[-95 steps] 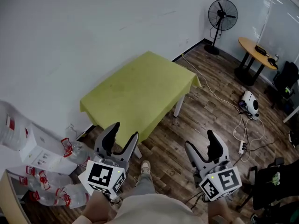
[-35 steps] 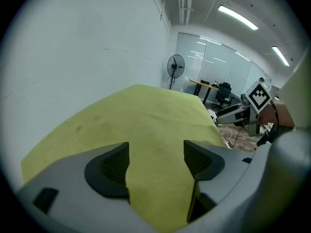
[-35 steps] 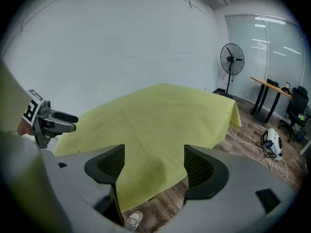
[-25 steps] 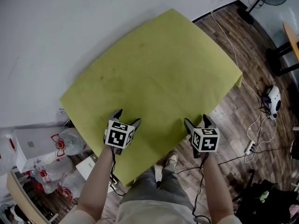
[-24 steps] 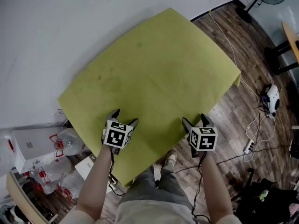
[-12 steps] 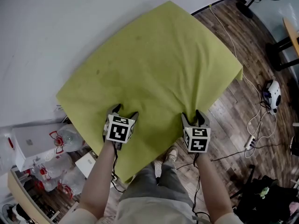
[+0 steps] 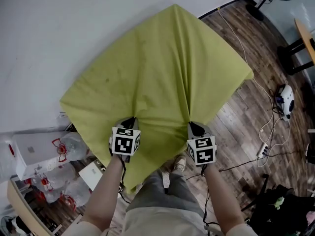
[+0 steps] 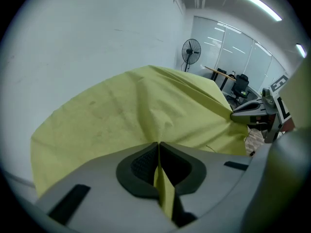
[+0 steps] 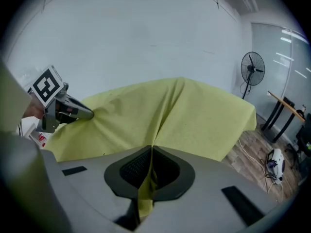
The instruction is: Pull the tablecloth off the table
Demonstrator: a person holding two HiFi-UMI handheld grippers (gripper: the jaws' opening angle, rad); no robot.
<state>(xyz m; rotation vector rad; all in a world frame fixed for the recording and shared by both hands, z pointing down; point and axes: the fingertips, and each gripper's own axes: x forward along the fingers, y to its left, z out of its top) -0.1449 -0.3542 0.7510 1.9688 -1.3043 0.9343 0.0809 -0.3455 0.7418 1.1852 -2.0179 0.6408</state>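
My left gripper (image 7: 130, 120) and right gripper (image 7: 193, 126) are closing tight, each pinching a fold of the yellow tablecloth (image 7: 162, 68) (at the near edge).

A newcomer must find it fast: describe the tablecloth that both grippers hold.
Beside the white wall lies the broad, spread tablecloth. The left gripper and right gripper are shut on its near edge, raising two ridges. It alone is yellow-green, amid brown wood floor and clear bottles.

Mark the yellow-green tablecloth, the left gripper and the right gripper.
yellow-green tablecloth (image 7: 162, 63): head view, flat middle.
left gripper (image 7: 131, 119): head view, between its fingertips.
right gripper (image 7: 190, 124): head view, between its fingertips.
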